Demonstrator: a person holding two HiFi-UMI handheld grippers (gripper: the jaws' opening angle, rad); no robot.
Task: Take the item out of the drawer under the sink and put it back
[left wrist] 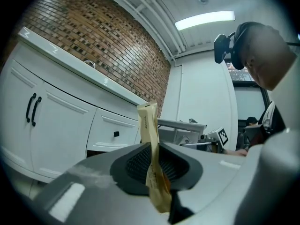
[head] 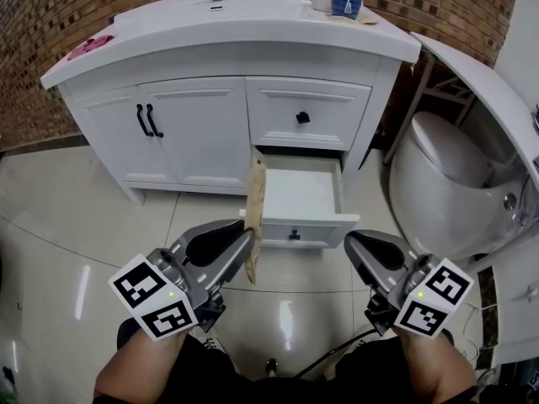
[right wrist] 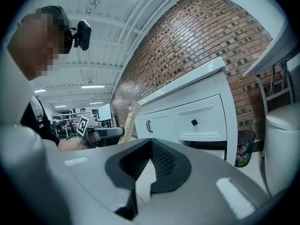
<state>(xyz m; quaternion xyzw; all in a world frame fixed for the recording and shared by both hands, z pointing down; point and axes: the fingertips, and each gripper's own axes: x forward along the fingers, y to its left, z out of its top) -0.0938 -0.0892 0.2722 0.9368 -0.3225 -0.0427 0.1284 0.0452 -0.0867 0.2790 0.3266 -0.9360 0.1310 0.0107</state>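
Observation:
The white vanity's lower drawer (head: 296, 194) stands pulled out, its inside bare, its front with a black knob (head: 295, 235) facing me. My left gripper (head: 246, 242) is shut on a flat tan packet (head: 255, 202), held upright in front of the drawer's left corner. In the left gripper view the packet (left wrist: 149, 121) stands up between the dark pads (left wrist: 136, 165). My right gripper (head: 357, 244) hangs to the right of the drawer front, shut with nothing in it. From the right gripper view the packet (right wrist: 131, 117) and the left gripper (right wrist: 110, 132) show at left.
Above the open drawer is a closed drawer (head: 305, 114); left of it are cabinet doors with black handles (head: 149, 120). A white toilet (head: 450, 183) stands close at the right. A blue box (head: 346, 2) and a pink cloth (head: 89, 46) lie on the countertop. A cable (head: 337, 356) crosses the tiled floor.

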